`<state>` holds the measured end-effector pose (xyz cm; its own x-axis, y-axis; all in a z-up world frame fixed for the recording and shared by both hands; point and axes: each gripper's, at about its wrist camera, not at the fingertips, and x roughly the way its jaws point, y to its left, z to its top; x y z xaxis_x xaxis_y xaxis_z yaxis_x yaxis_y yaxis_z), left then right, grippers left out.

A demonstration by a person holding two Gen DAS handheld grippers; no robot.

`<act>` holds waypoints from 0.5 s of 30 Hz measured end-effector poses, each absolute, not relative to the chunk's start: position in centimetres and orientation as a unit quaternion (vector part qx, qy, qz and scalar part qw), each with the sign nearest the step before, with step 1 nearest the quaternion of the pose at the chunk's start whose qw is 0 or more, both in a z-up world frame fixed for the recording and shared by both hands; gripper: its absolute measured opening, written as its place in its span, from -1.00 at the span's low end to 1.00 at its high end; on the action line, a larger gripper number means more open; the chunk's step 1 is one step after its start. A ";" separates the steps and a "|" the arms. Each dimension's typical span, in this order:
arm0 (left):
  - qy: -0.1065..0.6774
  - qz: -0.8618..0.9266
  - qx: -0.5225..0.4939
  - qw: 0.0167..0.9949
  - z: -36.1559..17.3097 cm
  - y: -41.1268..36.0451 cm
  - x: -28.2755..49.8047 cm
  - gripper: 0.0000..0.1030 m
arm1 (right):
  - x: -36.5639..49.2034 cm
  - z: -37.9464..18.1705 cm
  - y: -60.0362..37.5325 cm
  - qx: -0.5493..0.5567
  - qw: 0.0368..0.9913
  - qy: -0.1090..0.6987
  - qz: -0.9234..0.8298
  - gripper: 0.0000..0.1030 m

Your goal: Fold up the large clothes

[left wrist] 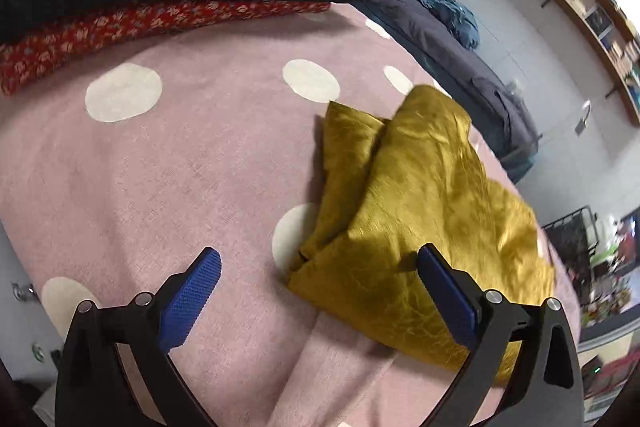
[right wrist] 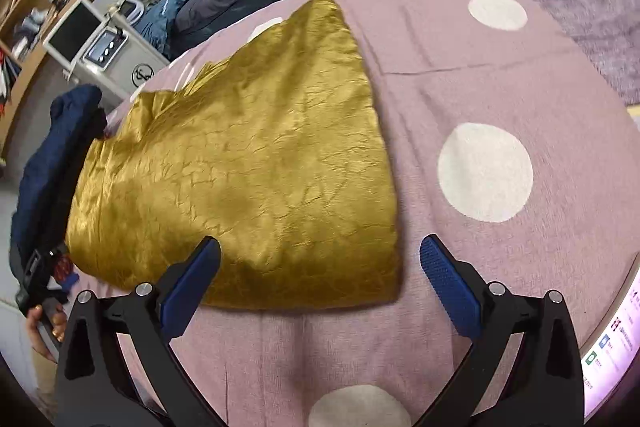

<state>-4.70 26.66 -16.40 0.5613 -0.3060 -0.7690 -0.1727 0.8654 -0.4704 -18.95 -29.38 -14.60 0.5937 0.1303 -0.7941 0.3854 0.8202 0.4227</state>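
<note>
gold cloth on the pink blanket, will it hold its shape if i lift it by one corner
Probably not: the gold cloth lies in soft creased folds, so it should droop. Its sheen suggests it may slip between the open jaws. It looks thin, likely light.

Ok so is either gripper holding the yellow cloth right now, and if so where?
No, nothing is held. The left gripper and the right gripper are both open above the pink blanket, and the yellow cloth lies loose on it.
</note>
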 end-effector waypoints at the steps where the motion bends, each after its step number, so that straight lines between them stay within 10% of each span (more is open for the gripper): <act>1: 0.466 -0.045 -0.261 0.844 -16.4 26.8 -4.3 0.87 | -19.0 -14.7 -29.8 0.301 0.842 0.442 -0.074 0.91; 15: 0.529 -0.170 -0.285 0.781 -21.0 25.1 6.0 0.88 | -16.4 -16.9 -36.2 0.422 0.797 0.433 -0.006 0.91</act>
